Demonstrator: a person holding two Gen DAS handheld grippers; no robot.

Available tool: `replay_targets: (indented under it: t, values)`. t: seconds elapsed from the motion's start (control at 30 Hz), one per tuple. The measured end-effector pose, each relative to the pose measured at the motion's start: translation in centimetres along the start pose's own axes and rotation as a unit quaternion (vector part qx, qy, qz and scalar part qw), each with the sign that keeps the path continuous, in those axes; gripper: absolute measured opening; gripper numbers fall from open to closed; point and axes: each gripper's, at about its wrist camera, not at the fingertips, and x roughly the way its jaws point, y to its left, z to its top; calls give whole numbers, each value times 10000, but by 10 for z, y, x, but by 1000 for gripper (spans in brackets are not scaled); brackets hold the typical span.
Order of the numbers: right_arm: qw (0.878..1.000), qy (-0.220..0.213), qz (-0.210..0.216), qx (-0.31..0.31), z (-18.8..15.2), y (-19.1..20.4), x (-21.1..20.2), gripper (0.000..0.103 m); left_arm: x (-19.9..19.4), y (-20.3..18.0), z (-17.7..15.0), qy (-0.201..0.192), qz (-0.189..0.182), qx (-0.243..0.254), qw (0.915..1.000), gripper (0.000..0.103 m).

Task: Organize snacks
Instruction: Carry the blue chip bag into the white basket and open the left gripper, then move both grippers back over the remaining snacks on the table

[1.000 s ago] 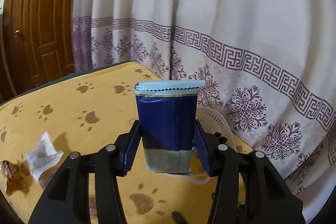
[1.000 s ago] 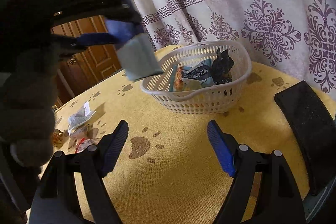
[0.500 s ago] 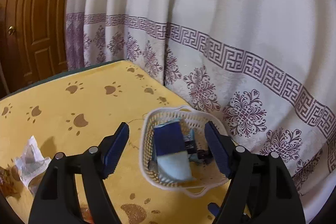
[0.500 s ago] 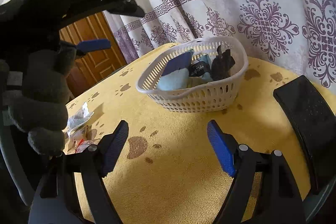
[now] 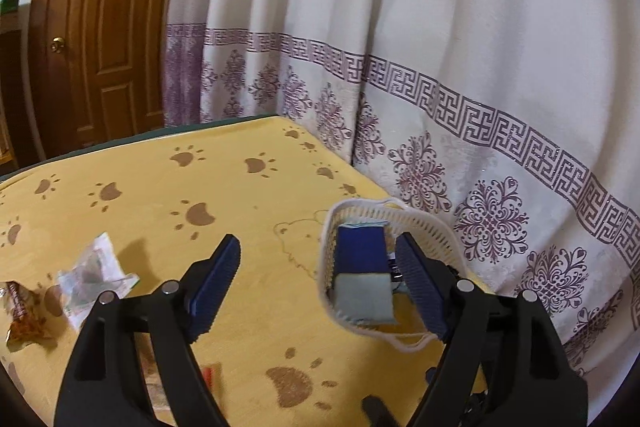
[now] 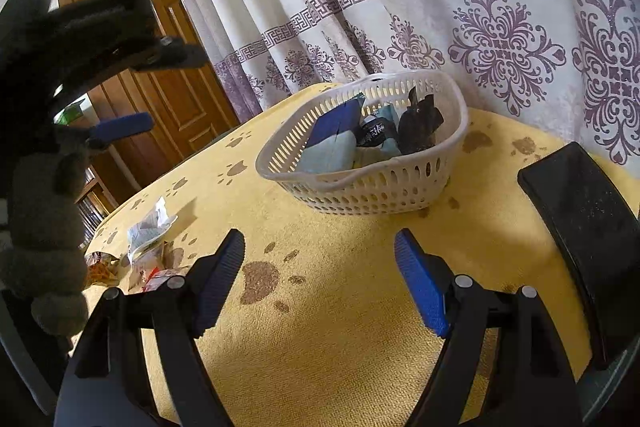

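A white plastic basket (image 6: 404, 187) stands near the curtain on the yellow paw-print table; it also shows in the left wrist view (image 5: 328, 247). A dark blue snack pack (image 5: 362, 273) lies in it, seen too in the right wrist view (image 6: 332, 135), beside a black wrapper (image 6: 420, 125) and other packets. My left gripper (image 5: 318, 287) is open and empty, high above the table, left of the basket. My right gripper (image 6: 320, 283) is open and empty, low over the table in front of the basket.
Loose snacks lie at the table's left: a clear crumpled wrapper (image 5: 94, 277), an orange-brown packet (image 5: 20, 315) and a red packet (image 6: 160, 275). A black flat object (image 6: 580, 223) lies at the right edge. Curtain behind, wooden door (image 5: 96, 39) at left.
My left gripper opened and let the blue snack pack fall into the basket, then drew back to the left. The right gripper has barely moved.
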Motion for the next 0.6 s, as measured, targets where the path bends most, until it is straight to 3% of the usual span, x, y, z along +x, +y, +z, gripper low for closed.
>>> replay_targets:
  t: [0.37, 0.6]
  values:
    - [10000, 0, -73, 7, -1, 0, -1, 79, -35, 37, -19, -170, 593, -204, 9979, 81]
    - [9998, 13, -185, -7, -1, 1, 0, 79, -60, 78, -38, -248, 1125, -525, 9920, 81]
